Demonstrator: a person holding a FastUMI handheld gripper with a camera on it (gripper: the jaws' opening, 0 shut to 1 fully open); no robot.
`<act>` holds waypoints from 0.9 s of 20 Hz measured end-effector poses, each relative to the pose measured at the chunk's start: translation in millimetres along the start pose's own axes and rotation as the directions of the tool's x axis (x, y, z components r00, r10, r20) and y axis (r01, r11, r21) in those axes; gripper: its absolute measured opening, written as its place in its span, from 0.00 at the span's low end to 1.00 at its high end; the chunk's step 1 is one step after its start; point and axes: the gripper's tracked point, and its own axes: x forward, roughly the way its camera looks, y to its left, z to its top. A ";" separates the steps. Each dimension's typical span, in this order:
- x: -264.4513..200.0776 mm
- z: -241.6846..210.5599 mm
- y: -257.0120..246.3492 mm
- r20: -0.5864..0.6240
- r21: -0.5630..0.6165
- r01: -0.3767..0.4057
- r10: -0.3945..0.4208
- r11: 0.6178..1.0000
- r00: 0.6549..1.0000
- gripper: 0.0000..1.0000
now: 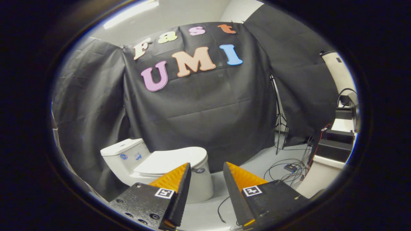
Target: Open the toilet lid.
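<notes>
A hand-held gripper (207,166) hangs short of a white toilet (154,166) in a cloth-walled booth, its two fingers spread apart with nothing between them. The toilet lid (170,159) lies flat and closed over the bowl, beyond and a little to the left of the fingertips (the left finger overlaps its front edge in this view, though no contact can be made out). By this evidence the job has not begun: reaching the lid's rim, catching it and swinging it up toward the tank (123,150) all remain. Loose cables (285,166) trail across the floor to the right.
</notes>
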 end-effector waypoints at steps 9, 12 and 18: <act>21.4 -14.9 -0.8 -0.094 0.032 -0.011 0.014 0.999 0.995 0.57; 26.3 -17.2 -1.3 -0.125 0.034 -0.008 0.012 0.999 0.992 0.57; 39.2 -25.2 -3.5 -0.176 0.061 0.003 0.008 0.998 0.984 0.57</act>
